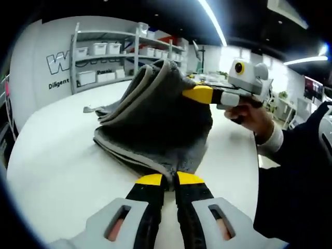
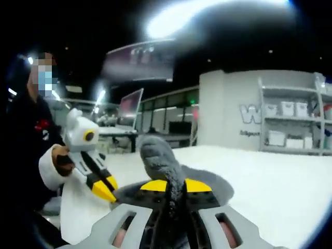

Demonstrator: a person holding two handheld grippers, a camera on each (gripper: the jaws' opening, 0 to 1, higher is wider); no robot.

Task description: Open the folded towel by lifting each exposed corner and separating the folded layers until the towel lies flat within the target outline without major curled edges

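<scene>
left gripper (image 1: 166, 180): its yellow-tipped jaws are clamping the nearest edge of the towel (image 1: 155, 119), pinning that edge low against the table (image 1: 57, 171).
right gripper (image 2: 175, 188): its jaws are pinching a ridge of grey cloth that is bunching up between them; in the left gripper view it (image 1: 199, 94) is coming in from the right, gripping the raised far side.
towel: grey, lying partly lifted on the white table, its thick folded layers fanning open along the upper left edge while one corner is trailing flat toward the shelves.
handling: it is reading as soft, limp and light, draping wherever it is unsupported; it will likely sag and cling to itself, not slip. A bound edge or corner looks the best place to grip, taking one layer only so the folds part.
target outline: I cannot make one out on the tabletop.
person's hand (image 1: 254, 116): holding the right gripper, in a white cuff and dark sleeve.
shelving (image 1: 111, 54): holding white bins.
wall lettering (image 1: 59, 62): a large "W" is showing, then "Diligent" beneath; the rest is hidden or too small.
</scene>
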